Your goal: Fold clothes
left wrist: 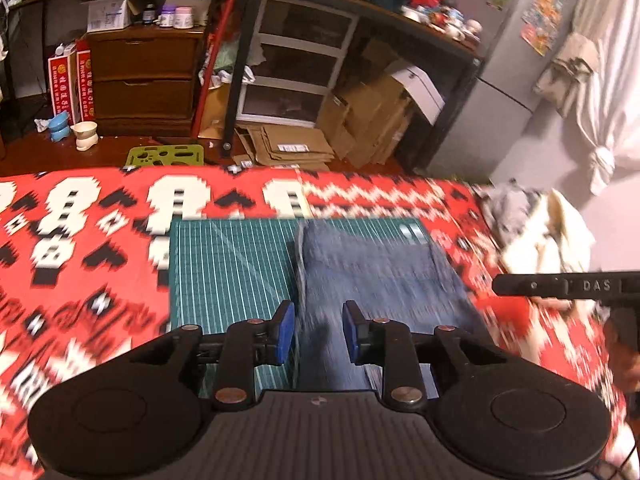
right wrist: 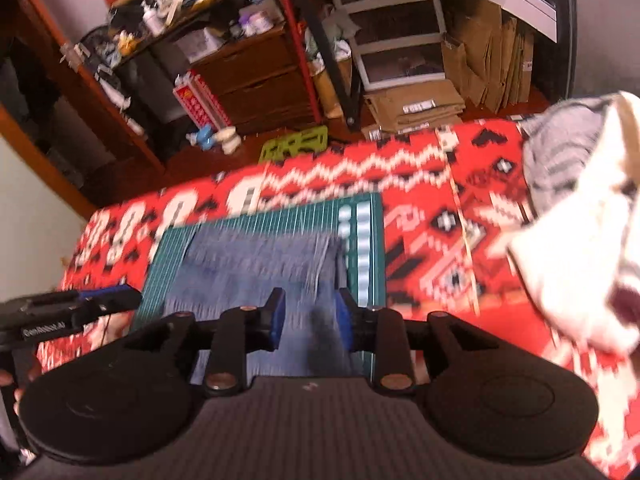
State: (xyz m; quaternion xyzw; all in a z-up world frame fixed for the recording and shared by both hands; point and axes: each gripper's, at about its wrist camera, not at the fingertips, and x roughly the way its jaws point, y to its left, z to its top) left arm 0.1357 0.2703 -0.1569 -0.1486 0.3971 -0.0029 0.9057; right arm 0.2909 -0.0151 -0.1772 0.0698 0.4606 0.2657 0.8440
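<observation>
The folded jeans [left wrist: 380, 268] are seen on the green mat [left wrist: 232, 264], long axis running ahead of both tools, left tool [left wrist: 319, 332] and right tool [right wrist: 310, 322], each held apart and empty.

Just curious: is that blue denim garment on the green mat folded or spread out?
Folded: the blue denim garment forms a compact rectangle with straight edges.

"DAS" on right gripper [left wrist: 568, 286]; "GenRobot.AI" on left gripper [right wrist: 44, 324]
</observation>
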